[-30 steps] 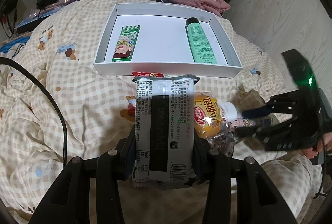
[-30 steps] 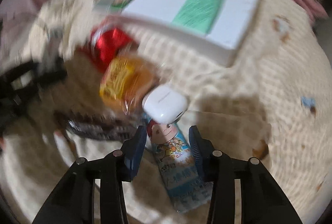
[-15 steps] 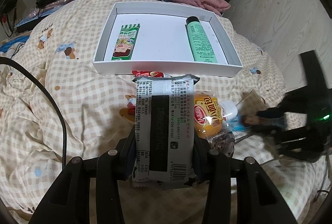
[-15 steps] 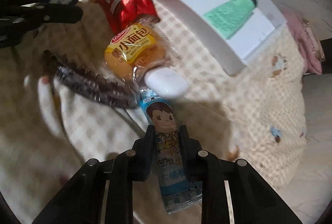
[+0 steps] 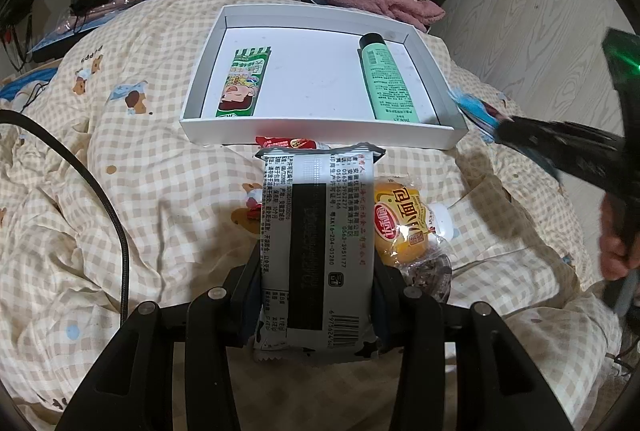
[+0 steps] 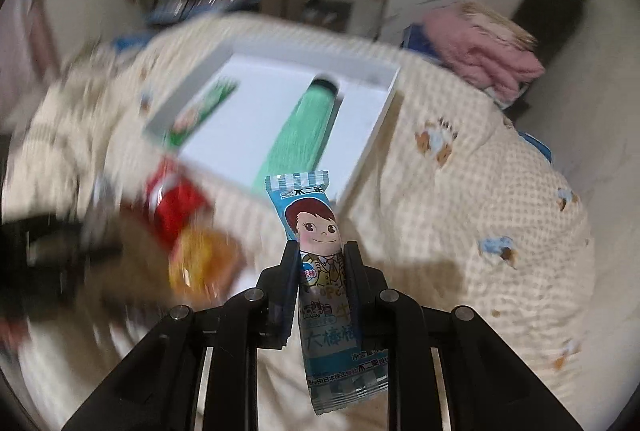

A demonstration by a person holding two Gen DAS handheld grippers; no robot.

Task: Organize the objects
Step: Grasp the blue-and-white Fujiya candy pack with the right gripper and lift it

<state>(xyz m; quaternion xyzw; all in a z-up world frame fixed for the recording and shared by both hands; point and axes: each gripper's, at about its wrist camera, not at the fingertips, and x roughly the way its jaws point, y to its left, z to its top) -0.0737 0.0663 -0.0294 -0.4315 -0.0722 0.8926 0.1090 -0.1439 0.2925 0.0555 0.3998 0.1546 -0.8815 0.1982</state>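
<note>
You hold one packet in each gripper, with the white tray (image 5: 320,140) ahead on the checked quilt (image 5: 160,183). The right gripper (image 6: 320,263) pinches the blue lollipop packet (image 6: 320,259) across its middle, fingers pressed onto both sides; the packet hangs clear of the bedding, short of the tray's near corner. To place it well, carry it over the near wall before lowering, and aim for the bare floor between the green candy packet (image 5: 242,83) and the green tube (image 5: 386,83), laying it parallel to them. Release only once the packet lies flat, since its free ends probably flop. The right view is blurred, so exact clearance over the wall cannot be told.

The left gripper (image 5: 316,295) clamps the grey-and-white snack packet (image 5: 316,231) by its long edges, low over the quilt and pointing toward the tray. Beside it lie the yellow bread packet (image 5: 400,227) and, near the tray wall, a red packet (image 5: 288,142). In the left view your right hand (image 5: 618,243) grips its tool from the right, angled inward toward the tray.
</note>
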